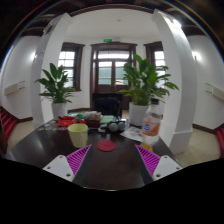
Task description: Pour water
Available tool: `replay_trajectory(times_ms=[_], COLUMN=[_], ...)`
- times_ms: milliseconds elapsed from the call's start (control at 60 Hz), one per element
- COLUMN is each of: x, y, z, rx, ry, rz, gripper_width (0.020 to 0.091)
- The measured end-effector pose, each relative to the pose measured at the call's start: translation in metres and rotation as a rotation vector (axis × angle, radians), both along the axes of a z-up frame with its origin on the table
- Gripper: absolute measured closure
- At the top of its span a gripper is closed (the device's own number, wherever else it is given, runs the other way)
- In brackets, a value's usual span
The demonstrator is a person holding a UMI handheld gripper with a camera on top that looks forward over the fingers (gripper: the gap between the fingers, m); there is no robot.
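- The gripper [105, 163] is showing two fingers, one at either side of a dark table stretch, with a wide gap lying between them.
- The left finger [62, 166] is showing a pale, whitish body with angular edges.
- The right finger [160, 165] is showing the same pale body.
- Each is wearing magenta pads [149, 159] on its inner face, carrying a fine grid-like pattern.

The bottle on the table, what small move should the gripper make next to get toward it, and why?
Probably ease the gripper forward and a bit right toward the bottle. Its fingers are open with nothing between them, and the bottle stands upright on the dark table, beyond the right finger. The yellow cup stands apart, ahead of the left finger, so the bottle must be grasped first.
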State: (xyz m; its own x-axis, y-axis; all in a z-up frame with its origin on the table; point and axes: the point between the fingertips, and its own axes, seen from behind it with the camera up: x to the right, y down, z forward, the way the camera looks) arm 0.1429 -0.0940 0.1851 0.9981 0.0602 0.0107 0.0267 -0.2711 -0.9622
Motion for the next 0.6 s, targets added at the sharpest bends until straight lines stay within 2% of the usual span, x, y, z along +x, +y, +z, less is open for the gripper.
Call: replay_trajectory(times_ms=[100, 267, 517, 600], x=[0.041, 0.084, 0.083, 0.076], y=[0.007, 0.044, 0.115, 0.130], z=[0.009, 0.049, 0.075, 0.082], rx=[0.021, 0.087, 0.091, 0.112], ry=[-0.014, 0.005, -0.007, -0.003], rz=[-0.075, -0.149, -0.143, -0.143], gripper_width=[0.0249, 0.0258, 0.0252, 0.0282])
